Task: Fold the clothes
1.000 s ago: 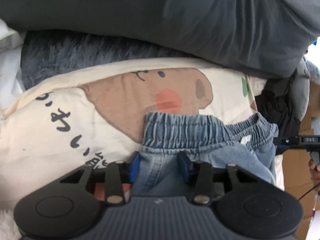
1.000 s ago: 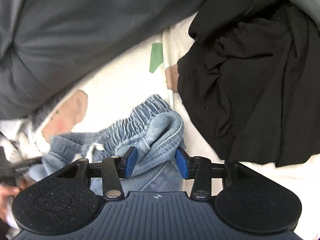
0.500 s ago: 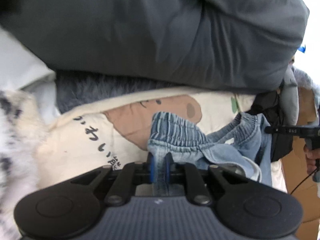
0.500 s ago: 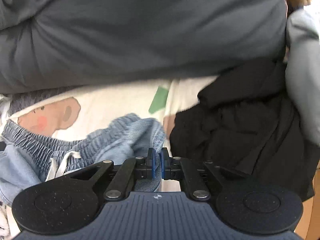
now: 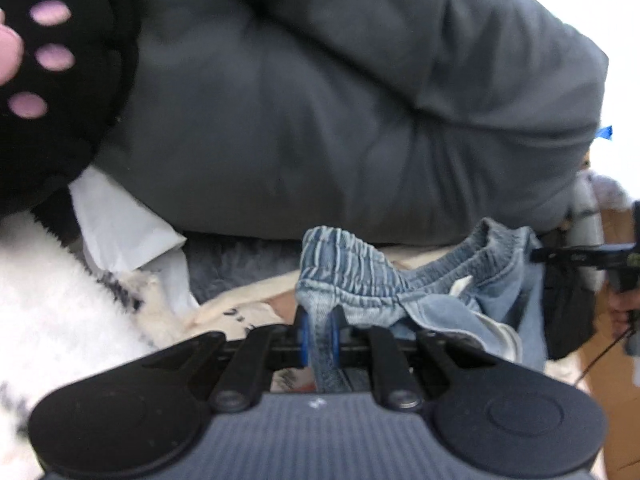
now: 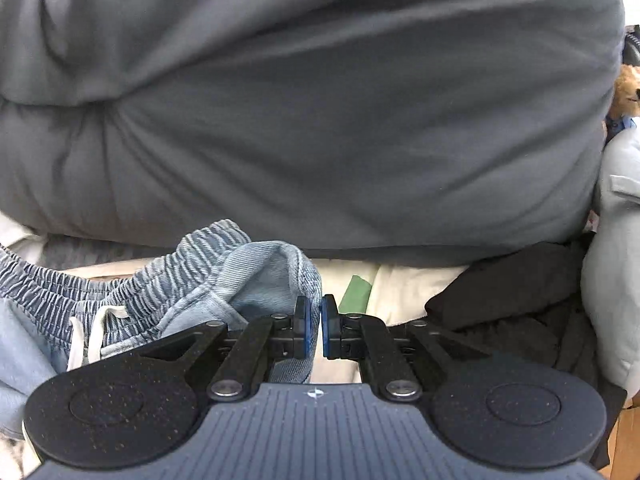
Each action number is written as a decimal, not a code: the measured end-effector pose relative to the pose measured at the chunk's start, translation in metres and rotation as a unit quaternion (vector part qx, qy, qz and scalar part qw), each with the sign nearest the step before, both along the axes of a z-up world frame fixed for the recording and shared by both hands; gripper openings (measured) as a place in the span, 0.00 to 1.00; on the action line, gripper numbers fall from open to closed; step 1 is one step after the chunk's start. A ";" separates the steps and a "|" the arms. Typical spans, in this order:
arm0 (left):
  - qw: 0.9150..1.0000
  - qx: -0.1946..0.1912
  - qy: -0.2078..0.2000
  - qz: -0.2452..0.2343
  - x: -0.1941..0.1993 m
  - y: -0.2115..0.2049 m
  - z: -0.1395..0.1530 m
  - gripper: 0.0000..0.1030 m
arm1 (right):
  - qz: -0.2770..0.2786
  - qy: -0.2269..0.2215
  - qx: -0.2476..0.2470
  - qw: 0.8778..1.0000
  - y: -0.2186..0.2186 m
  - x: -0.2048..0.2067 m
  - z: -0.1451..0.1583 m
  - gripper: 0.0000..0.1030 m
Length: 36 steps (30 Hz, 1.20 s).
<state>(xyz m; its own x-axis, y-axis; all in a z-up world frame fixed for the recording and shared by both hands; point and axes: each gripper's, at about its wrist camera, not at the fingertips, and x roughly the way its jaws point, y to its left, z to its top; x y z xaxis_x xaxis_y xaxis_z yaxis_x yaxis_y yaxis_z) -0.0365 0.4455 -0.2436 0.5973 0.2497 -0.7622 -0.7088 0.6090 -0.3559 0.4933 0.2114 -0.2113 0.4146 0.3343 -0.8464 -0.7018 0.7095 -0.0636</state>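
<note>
Filling the back of both views, a big grey duvet [image 6: 304, 120] bulks over the bed, with a cream printed blanket [image 6: 404, 284] below it and a black garment [image 6: 516, 304] heaped to the right. On the blanket sit the denim shorts [image 5: 400, 280], now lifted by their waistband: a second ago both grippers stood open around the cloth, and both have since closed. The left gripper [image 5: 319, 336] is clamped on a fold of the elastic waistband. The right gripper [image 6: 316, 328] has its pads nearly together at the waistband's other end; in the left view the denim hangs from its tip, so it appears to hold a thin edge. My guess is the shorts can now be raised and spread. Open room is slim: duvet behind, black garment right, a white fluffy throw [image 5: 60, 312] left; the blanket in front seems the only flat patch
</note>
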 end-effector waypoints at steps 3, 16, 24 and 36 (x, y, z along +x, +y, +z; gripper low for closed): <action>1.000 -0.010 0.018 0.007 0.016 0.013 -0.026 0.10 | -0.008 -0.003 -0.024 1.000 0.012 0.011 -0.017 0.02; 0.996 -0.008 0.088 0.015 0.048 0.038 -0.084 0.10 | -0.030 -0.014 -0.089 0.995 0.032 0.041 -0.061 0.01; 0.994 -0.074 0.074 0.038 0.042 0.044 -0.086 0.14 | -0.063 0.020 -0.059 0.996 0.025 0.035 -0.065 0.07; 0.987 -0.124 0.031 0.100 0.014 0.009 -0.051 0.45 | -0.078 0.040 0.016 0.996 0.026 -0.043 -0.009 0.34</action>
